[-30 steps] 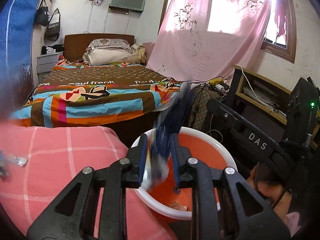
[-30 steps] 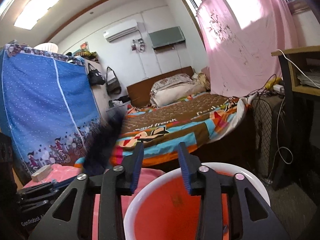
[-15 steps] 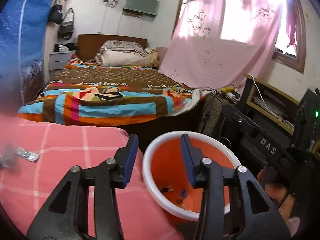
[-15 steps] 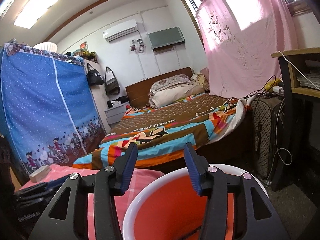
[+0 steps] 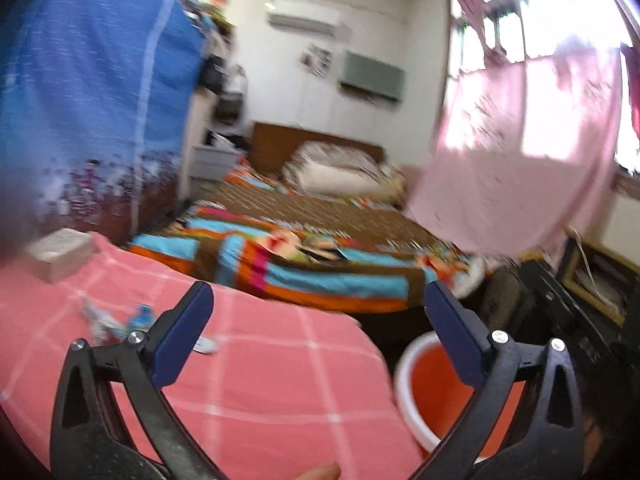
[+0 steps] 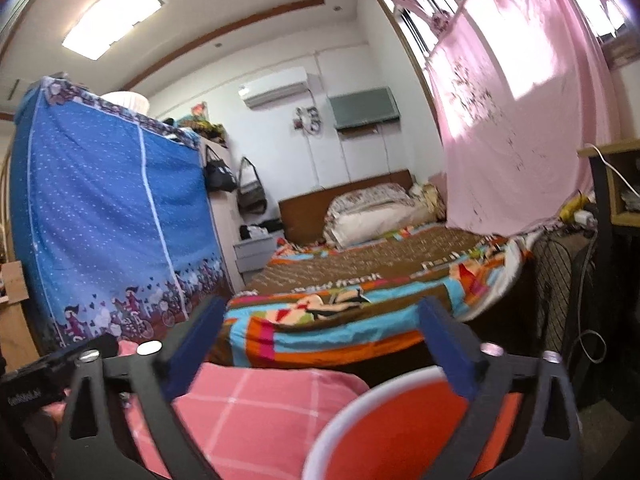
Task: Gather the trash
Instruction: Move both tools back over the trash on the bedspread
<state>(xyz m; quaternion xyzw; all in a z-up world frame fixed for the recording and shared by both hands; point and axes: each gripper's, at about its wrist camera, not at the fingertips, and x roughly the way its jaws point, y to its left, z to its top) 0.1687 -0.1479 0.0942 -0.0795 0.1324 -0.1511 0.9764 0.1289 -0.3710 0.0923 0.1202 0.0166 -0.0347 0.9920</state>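
Observation:
My left gripper (image 5: 318,292) is wide open and empty above the pink checked cloth (image 5: 260,368). Small wrappers (image 5: 116,322) lie on that cloth just left of the left finger. The orange basin with a white rim (image 5: 404,384) sits low at the right, beside the cloth's edge. My right gripper (image 6: 320,308) is wide open and empty, held above the same basin (image 6: 332,420), with the cloth (image 6: 248,404) to its left. The view is blurred, so the wrappers' details are unclear.
A whitish box (image 5: 60,254) sits at the cloth's far left. A bed with a striped cover (image 5: 320,264) lies behind. A blue fabric wardrobe (image 6: 108,224) stands left, a dark desk with cables (image 6: 608,240) right. The other gripper's black body (image 6: 60,364) shows at left.
My left gripper let a dark wrapper drop into the basin, then opened wide and swung left toward the cloth. My right gripper opened wider above the basin.

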